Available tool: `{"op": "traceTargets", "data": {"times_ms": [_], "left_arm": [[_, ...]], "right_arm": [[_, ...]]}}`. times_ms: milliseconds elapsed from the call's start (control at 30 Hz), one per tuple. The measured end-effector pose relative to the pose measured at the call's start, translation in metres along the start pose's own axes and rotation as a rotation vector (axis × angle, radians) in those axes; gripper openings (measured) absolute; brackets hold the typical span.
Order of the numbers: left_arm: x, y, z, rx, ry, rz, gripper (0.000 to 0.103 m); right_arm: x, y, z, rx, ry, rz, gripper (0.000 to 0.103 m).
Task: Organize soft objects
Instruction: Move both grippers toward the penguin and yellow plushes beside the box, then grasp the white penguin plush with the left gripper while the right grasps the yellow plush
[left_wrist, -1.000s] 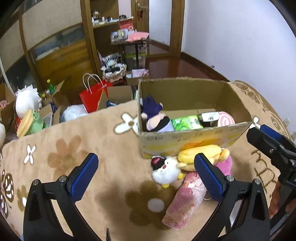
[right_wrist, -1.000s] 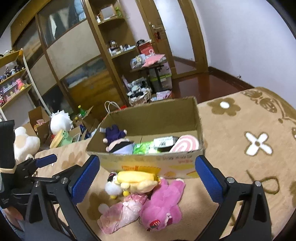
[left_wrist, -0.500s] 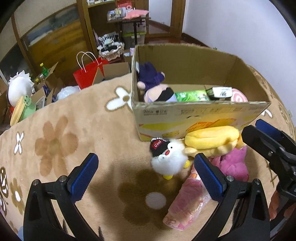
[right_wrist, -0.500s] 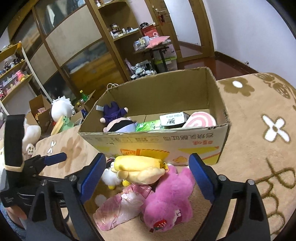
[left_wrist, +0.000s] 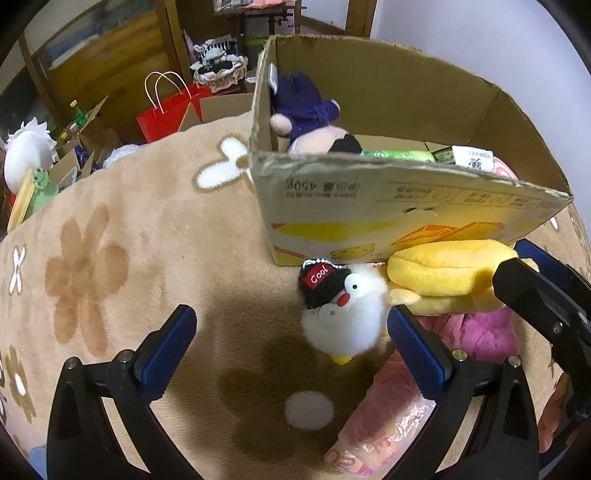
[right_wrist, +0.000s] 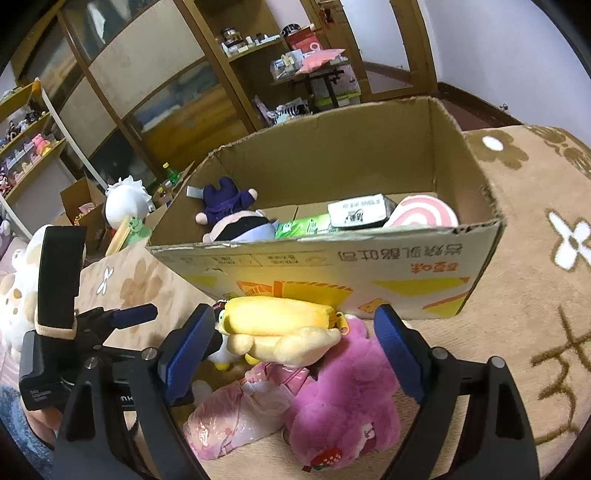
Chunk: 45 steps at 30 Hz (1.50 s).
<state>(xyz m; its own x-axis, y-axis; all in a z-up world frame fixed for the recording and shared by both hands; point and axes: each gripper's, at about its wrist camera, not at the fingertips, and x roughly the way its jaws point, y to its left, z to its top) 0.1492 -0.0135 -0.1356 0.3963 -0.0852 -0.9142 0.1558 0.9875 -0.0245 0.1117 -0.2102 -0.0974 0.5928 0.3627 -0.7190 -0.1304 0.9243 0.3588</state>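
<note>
Approach step in hand, judging by both tools low over the pile of toys lying loose on the flowered blanket (left_wrist: 110, 229).

Left hand-held gripper (left_wrist: 291, 354): wide open, holding nothing, blue pads apart over the blanket. White chick (left_wrist: 343, 317) in a black cap at about one o'clock from its middle, just beside the right-side pad, not between the pads yet. Pink plastic bag (left_wrist: 380, 417) at five o'clock, partly under that finger.

Cardboard box (left_wrist: 369, 199) at twelve o'clock, upright, open at the top, already holding a purple doll (left_wrist: 303, 99), a green packet (left_wrist: 399, 155) and a pink-swirled cushion (right_wrist: 424, 214).

Yellow plush (right_wrist: 284, 321) touching the box's front wall, resting on top of the magenta bear (right_wrist: 343, 391).

Right hand-held gripper (right_wrist: 291, 350): jaws have just been closing a little, though wide apart and gripping nothing; yellow plush framed between the pads, not pressed by either.

Next, probably: lower the right tool around the yellow plush, squeeze gently on its soft body, lift over the rim, drop inside. For the left: shift toward one o'clock to centre the chick before closing.
</note>
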Motion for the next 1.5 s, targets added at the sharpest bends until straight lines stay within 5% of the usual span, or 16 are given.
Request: {"op": "traceTargets", "data": {"times_ms": [133,867,1067,1233,1500], "left_arm": [[0.007,-0.003,-0.002,0.018,0.013,0.006,0.102],[0.031,-0.007,0.005,0.003,0.034,-0.016,0.1],[0.033,-0.014,0.001,0.033,0.033,-0.037,0.077],[0.032,-0.021,-0.001,0.048,0.034,-0.068,0.044],[0.022,-0.017,-0.006,0.045,0.02,-0.101,0.032]], "right_arm": [[0.008,-0.001,-0.002,0.007,0.014,-0.003,0.084],[0.022,0.005,-0.003,0.038,0.037,0.055,0.077],[0.023,0.002,-0.004,0.031,0.045,0.053,0.067],[0.019,0.005,-0.004,0.013,0.042,0.039,0.063],[-0.002,-0.001,-0.005,0.046,-0.004,0.012,0.063]]}}
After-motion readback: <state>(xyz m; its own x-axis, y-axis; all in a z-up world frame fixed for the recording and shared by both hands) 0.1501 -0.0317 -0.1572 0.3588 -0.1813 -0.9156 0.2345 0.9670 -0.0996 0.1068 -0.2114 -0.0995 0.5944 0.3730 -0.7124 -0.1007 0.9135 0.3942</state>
